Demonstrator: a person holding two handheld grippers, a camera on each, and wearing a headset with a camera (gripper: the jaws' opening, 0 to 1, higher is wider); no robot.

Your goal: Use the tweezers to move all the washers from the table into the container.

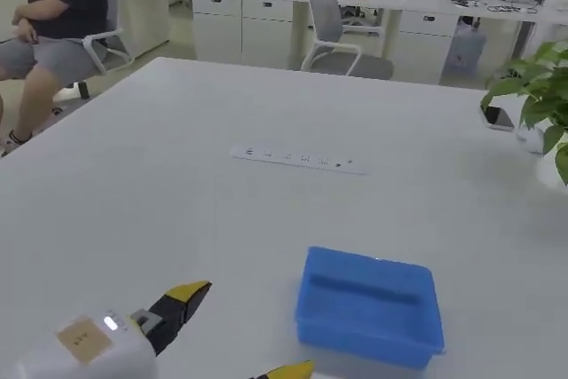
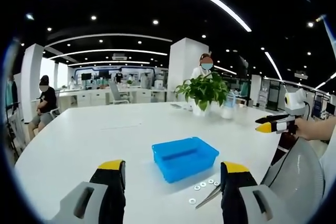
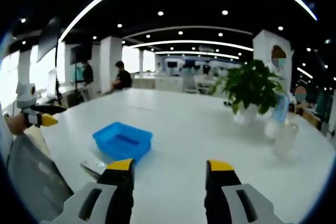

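Several washers (image 2: 203,184) lay on the counter (image 2: 94,135) just beside the blue container (image 2: 185,157), with the tweezers (image 2: 209,198) near them, not yet picked up. The left gripper (image 2: 172,167) and the right gripper (image 3: 170,165) each had fingers spread wide, holding nothing. Lying flat, the thin tweezers could skid when pinched and scatter the washers. One end of the tweezers was hidden behind a finger, and the exact washer count was hard to make out.

On your white table (image 1: 177,184), the blue rectangular plastic container (image 1: 368,308) sits near you. Small metal ring washers (image 2: 203,184) lie just beside its near right corner, and the slim metal tweezers (image 2: 209,196) lie next to them. The flat white power strip (image 1: 297,159) lies behind the container, and the leafy potted plant (image 1: 541,95) stands behind it to the right.
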